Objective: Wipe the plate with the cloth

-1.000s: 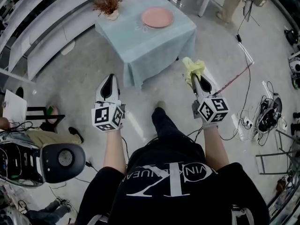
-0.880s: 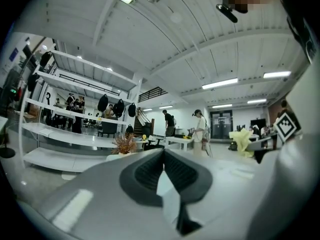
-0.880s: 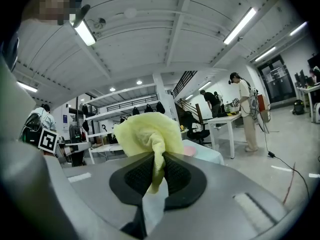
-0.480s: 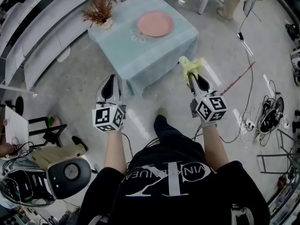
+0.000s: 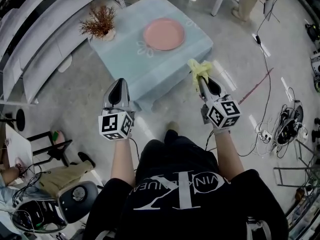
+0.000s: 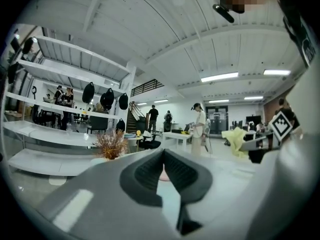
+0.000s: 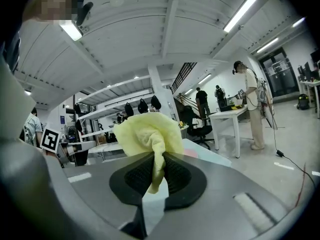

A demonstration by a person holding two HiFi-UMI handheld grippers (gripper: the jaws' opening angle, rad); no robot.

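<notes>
A pink plate (image 5: 163, 34) lies on a small table with a pale blue cloth cover (image 5: 125, 64), ahead of both grippers. My right gripper (image 5: 200, 78) is shut on a yellow cloth (image 5: 200, 68), which bunches above its jaws in the right gripper view as the yellow cloth (image 7: 148, 132). It hovers off the table's near right corner. My left gripper (image 5: 118, 86) is shut and holds nothing, short of the table's near edge. Between its jaws in the left gripper view a sliver of the pink plate (image 6: 163, 175) shows.
A dried plant in a small pot (image 5: 98, 25) stands at the table's left corner. White shelving (image 5: 45, 39) runs along the left. Cables (image 5: 285, 124) lie on the floor at the right. A white desk (image 7: 229, 116) and people stand farther off.
The table and plate have drawn closer and lower in the head view as I step forward. Both grippers keep their pose; the right one still grips the cloth.
</notes>
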